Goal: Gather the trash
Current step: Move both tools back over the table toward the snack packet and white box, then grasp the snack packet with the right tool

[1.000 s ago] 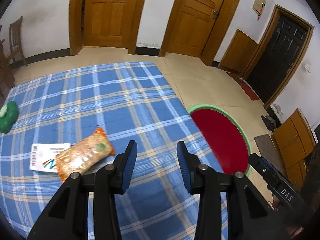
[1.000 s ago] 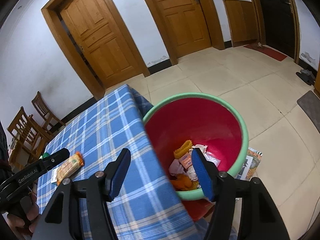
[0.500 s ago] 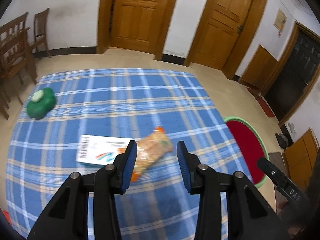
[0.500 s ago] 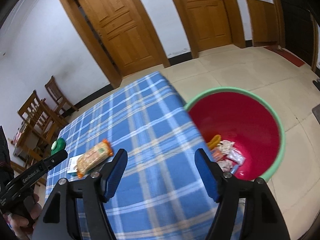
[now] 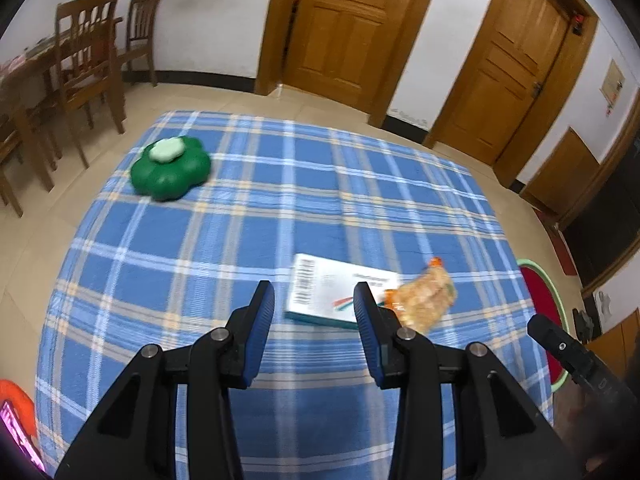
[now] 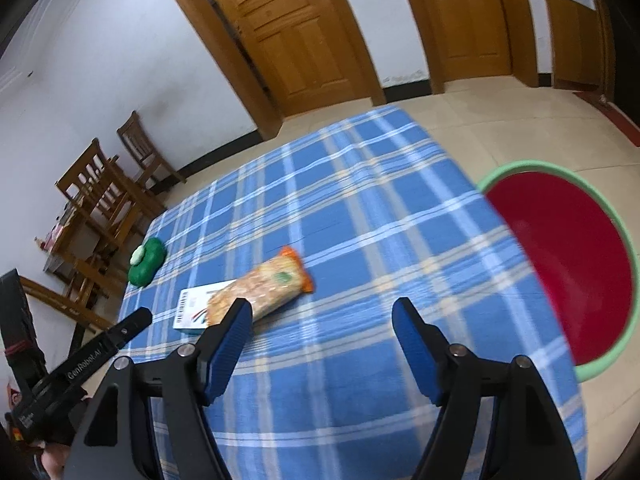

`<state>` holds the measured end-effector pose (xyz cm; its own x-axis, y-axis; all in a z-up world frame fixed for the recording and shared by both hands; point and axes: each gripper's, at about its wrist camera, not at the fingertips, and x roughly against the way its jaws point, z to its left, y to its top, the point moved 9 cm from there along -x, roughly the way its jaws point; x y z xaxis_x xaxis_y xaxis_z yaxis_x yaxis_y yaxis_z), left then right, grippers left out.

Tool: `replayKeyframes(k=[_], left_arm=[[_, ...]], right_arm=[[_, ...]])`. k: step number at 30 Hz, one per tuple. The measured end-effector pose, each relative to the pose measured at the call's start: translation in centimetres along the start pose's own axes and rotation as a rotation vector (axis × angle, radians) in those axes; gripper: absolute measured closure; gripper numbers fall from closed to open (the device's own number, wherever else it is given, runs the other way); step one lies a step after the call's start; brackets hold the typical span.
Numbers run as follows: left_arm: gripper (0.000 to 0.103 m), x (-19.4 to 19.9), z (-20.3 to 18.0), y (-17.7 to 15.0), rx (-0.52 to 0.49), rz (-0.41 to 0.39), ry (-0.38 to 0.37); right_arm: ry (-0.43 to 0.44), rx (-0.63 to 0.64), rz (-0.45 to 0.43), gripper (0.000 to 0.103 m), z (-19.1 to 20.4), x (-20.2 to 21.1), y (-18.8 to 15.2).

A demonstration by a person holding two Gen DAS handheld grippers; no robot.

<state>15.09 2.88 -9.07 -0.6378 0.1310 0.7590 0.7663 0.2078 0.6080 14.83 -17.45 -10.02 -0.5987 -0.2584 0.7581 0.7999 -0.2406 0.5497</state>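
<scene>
Over the blue plaid tablecloth [image 5: 248, 240], left gripper [image 5: 314, 308] angled down with blue-padded black jaws set moderately apart, nothing between the pads. Just past the right fingertip, flat white rectangular box with a barcode and a red-green logo [image 5: 336, 292] on the cloth, partly hidden by that finger. Lying across the box's right end, orange-ended clear plastic snack packet [image 5: 424, 300], touching it. Farther off toward the far left corner of the table, green flower-shaped plastic object with a pale lid [image 5: 170, 168], well apart from the rest. Beyond the table's right edge, a sliver of the red basin with a light green rim [image 5: 540, 308] down on the tiled floor.

From the right wrist view, right gripper [image 6: 322, 320] also tilted down over the cloth, jaws wide and opening, empty, only bare plaid between them. Snack packet [image 6: 260, 286] just beyond the left fingertip, its near end masked by that finger, its lower half overlapping the white box [image 6: 192, 308]. Red basin [image 6: 560, 272] off to the right, below the table edge. Contents hidden from this angle. Left gripper's black body low at the left edge. Wooden chairs [image 6: 104, 188] and wooden doors [image 6: 292, 32] behind.
</scene>
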Motion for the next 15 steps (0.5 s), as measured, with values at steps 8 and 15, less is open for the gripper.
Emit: replayKeyframes(k=[8, 15], left_arm=[[0.062, -0.6, 3.1, -0.8, 0.05, 0.017, 0.021], [0.062, -1.1, 4.9, -1.0, 0.081, 0.027, 0.026]], right_arm=[[0.037, -0.013, 0.077, 0.022, 2.8, -3.1, -0.3], [0.028, -0.008, 0.125, 0.022, 4.4, -5.8, -0.3]])
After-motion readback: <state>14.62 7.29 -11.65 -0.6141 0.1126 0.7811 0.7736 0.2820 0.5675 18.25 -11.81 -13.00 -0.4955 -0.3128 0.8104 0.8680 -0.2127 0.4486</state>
